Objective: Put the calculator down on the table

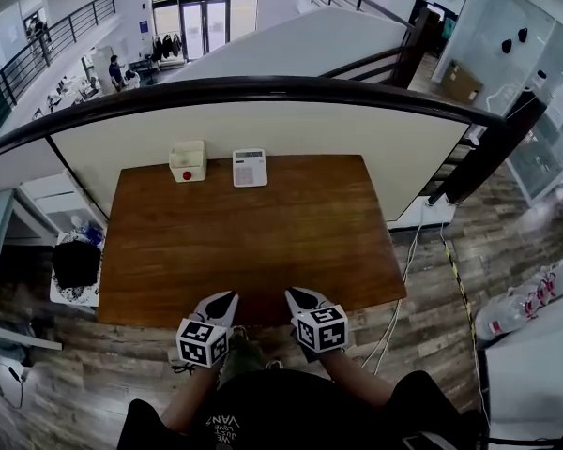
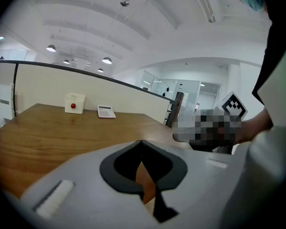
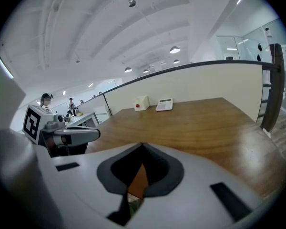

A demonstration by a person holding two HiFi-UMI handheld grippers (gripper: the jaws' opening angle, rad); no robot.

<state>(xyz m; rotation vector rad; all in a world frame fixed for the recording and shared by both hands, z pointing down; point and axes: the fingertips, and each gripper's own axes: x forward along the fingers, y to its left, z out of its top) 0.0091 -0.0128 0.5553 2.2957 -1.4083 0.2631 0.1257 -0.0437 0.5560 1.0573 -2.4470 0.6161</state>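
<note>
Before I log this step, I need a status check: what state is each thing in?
Calculator: lying flat at the far edge of the table, untouched.
Box: upright beside it, not touching.
Left gripper: shut, empty, at the near edge.
Right gripper: shut, empty, alongside.

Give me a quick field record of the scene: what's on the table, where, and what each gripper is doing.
table: wooden, set against a low partition wall
calculator: lying flat at the far edge of the table, held by neither gripper
white box with red button: at the far edge, left of the calculator in the head view, apart from it
left gripper: at the near edge, jaws together, nothing between them
right gripper: at the near edge beside the left one, jaws together, nothing between them
</note>
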